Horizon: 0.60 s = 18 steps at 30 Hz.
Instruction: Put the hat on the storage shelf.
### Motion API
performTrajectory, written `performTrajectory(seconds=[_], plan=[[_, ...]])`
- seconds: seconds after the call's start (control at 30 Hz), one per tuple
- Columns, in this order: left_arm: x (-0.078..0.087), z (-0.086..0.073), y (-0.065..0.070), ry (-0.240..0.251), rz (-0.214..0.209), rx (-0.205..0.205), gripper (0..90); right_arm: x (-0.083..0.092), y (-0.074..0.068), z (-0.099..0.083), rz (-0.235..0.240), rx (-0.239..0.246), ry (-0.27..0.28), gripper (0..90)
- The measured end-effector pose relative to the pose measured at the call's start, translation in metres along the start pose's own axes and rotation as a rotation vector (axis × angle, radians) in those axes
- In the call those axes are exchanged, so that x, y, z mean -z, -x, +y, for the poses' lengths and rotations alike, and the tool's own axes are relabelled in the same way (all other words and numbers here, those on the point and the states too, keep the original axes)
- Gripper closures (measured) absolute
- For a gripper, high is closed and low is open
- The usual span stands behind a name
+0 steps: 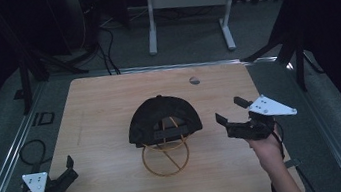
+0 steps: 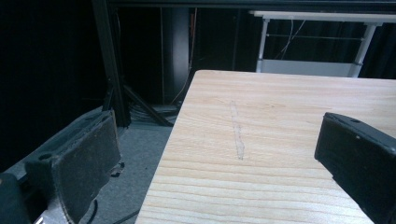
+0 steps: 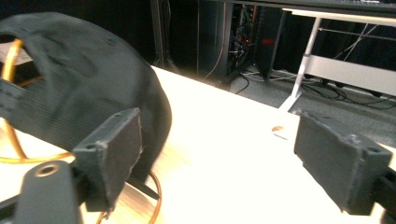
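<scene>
A black cap (image 1: 163, 117) rests on a gold wire stand (image 1: 166, 159) in the middle of the wooden table (image 1: 104, 105), its back strap facing the near edge. My right gripper (image 1: 227, 109) hovers just right of the cap, open, with nothing between its fingers. In the right gripper view the cap (image 3: 79, 79) sits behind the left jaw, the gold wire (image 3: 155, 191) shows under it, and the right gripper (image 3: 219, 149) stands wide. My left gripper (image 1: 71, 168) rests open at the table's front left corner. In its own view the left gripper (image 2: 215, 144) frames bare wood.
A small round grey object (image 1: 194, 80) lies near the table's far edge, also visible as a small disc (image 3: 279, 129). Beyond the table stands a white desk frame (image 1: 150, 23). Cables (image 1: 32, 150) loop on the floor at the left.
</scene>
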<state>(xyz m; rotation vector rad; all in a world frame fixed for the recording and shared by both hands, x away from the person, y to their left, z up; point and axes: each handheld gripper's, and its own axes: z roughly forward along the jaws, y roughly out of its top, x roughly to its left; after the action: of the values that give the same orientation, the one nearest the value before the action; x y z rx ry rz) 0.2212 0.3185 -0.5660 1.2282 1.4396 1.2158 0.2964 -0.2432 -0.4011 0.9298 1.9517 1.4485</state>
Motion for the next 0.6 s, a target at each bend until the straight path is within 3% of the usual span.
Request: performTrajectory(seconds=[0.2, 0.6], plan=[[0.0, 0.0, 0.0, 0.0, 0.0, 0.0, 0.5, 0.0, 0.018, -0.022, -0.017, -0.005, -0.043, 11.3], [0.0, 0.0, 0.0, -0.001, -0.001, -0.002, 0.5, -0.003, 0.048, -0.073, -0.095, -0.025, -0.112, 11.4]])
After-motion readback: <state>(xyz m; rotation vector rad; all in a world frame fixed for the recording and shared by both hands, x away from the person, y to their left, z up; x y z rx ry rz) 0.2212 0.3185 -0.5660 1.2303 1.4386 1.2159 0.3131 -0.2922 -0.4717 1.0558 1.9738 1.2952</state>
